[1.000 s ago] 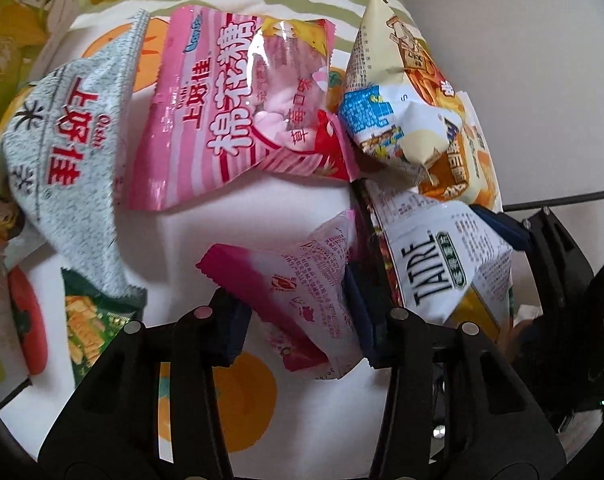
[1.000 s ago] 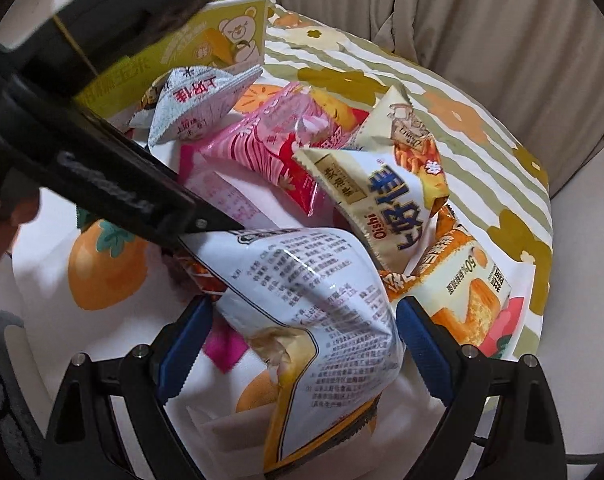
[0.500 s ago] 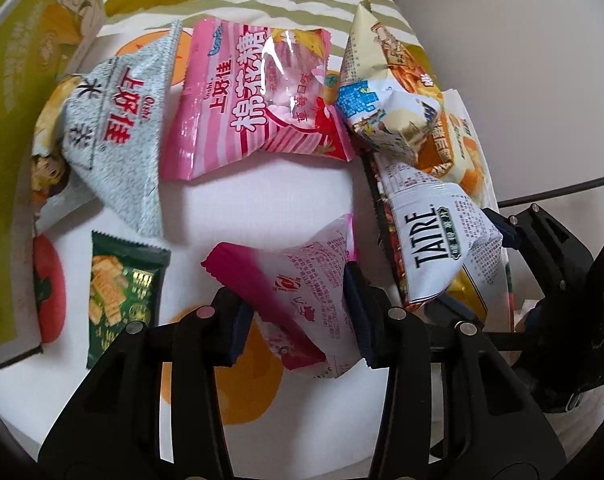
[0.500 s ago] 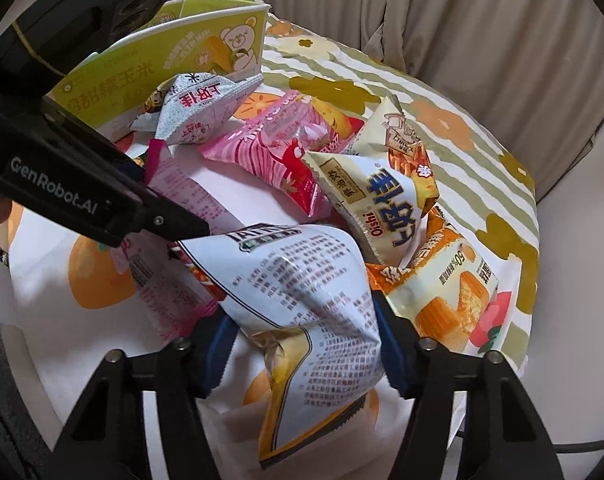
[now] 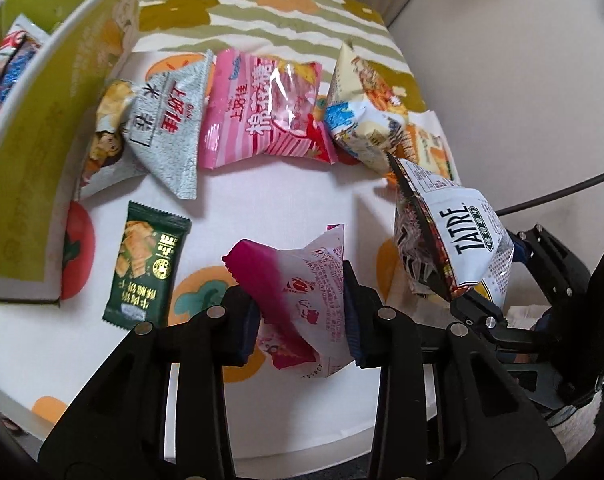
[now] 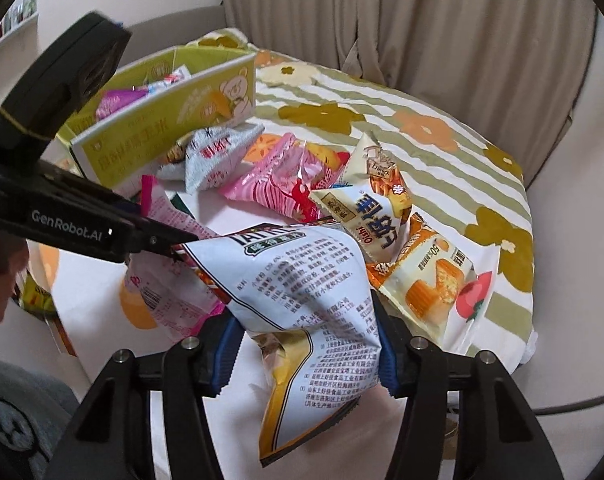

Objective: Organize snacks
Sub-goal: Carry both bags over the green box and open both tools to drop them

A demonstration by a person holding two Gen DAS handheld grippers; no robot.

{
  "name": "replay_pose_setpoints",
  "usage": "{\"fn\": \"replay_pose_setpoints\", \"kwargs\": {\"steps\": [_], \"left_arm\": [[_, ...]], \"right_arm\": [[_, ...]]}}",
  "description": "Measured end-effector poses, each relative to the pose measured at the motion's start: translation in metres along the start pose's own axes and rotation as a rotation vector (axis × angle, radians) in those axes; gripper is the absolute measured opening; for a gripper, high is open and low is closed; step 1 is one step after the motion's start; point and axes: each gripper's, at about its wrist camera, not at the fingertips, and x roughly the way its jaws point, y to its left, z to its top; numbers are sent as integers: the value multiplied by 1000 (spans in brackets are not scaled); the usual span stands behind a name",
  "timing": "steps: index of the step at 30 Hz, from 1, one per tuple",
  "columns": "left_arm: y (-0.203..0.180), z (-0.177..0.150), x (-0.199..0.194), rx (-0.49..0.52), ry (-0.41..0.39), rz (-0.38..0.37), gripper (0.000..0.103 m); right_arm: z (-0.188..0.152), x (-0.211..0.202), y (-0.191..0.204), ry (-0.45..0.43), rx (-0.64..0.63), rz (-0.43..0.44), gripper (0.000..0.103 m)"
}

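Flowered cloth in green, orange and white covers the round table (image 6: 442, 148), which fills most of both views; only the right wrist view shows the beige curtain (image 6: 442, 20) hanging behind it in the upper half of the frame. Next in size is the yellow-green carton (image 5: 34, 152), at the far left of the left wrist view as a slanting wall, while the right wrist view at upper left looks into its open top, where a few packets already lie. A row of snacks lies on the table just beside the carton: a grey speckled bag (image 5: 168, 128), a pink striped bag (image 5: 262, 116) and a cream bag (image 5: 362, 120). The right gripper (image 6: 306, 352) is clamped on the white TATRE bag (image 6: 302, 304), held clear of the cloth at lower centre; its printed back shows here, its front logo only in the left wrist view at right. The left gripper (image 5: 300, 328) pinches the pink-and-white packet (image 5: 302, 284) at lower centre, also off the cloth. A dark green cracker packet (image 5: 146, 264) lies flat at lower left, plain only in the left wrist view.
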Motion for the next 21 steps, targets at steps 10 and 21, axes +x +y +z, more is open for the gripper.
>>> {"fn": "replay_pose_setpoints", "kwargs": {"steps": [10, 21], "left_arm": [[-7, 6, -85, -18, -163, -6, 31], [50, 49, -163, -70, -339, 42, 31]], "right_arm": [[19, -48, 9, -53, 79, 22, 53], [101, -61, 40, -158, 76, 124, 53]]}}
